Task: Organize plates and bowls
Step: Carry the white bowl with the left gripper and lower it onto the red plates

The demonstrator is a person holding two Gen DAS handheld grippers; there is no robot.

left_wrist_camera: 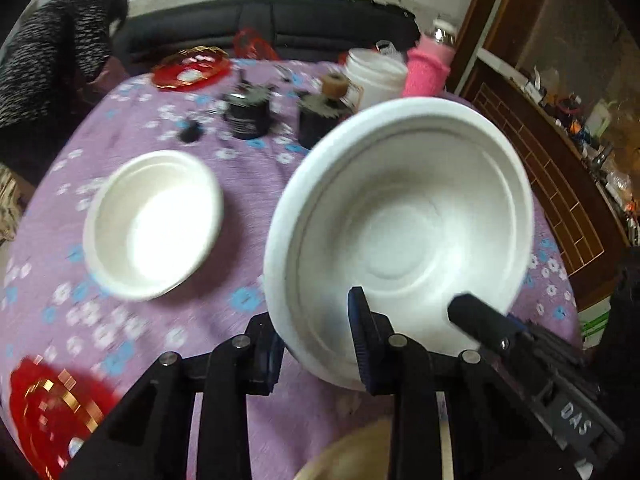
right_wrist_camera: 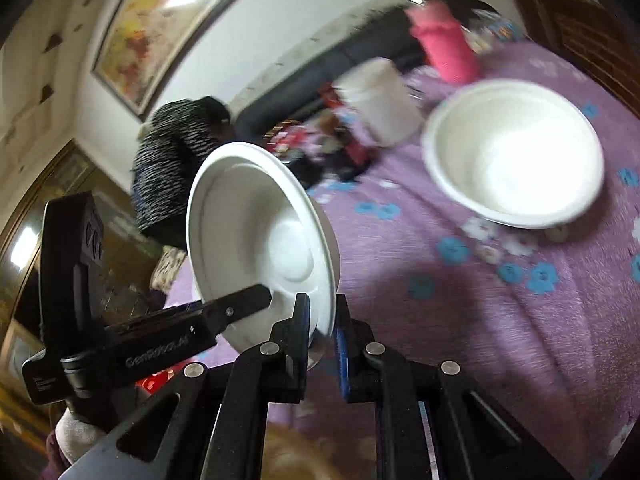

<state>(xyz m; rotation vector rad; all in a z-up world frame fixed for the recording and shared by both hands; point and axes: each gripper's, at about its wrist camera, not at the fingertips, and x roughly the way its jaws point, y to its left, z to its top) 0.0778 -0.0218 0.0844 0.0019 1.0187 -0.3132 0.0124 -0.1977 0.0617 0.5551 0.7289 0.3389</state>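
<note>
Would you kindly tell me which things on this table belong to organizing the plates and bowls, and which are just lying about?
Job: held white bowl, white bowl on the cloth, far red plate, near red plate.
Lying about: black jars, white tub, pink-sleeved bottle.

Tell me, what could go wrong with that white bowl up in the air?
Both the left gripper and right gripper pinch one tilted white bowl by its thin rim; pulling different ways might bend or drop it. Dropped, it could hit the second bowl on the table.
</note>
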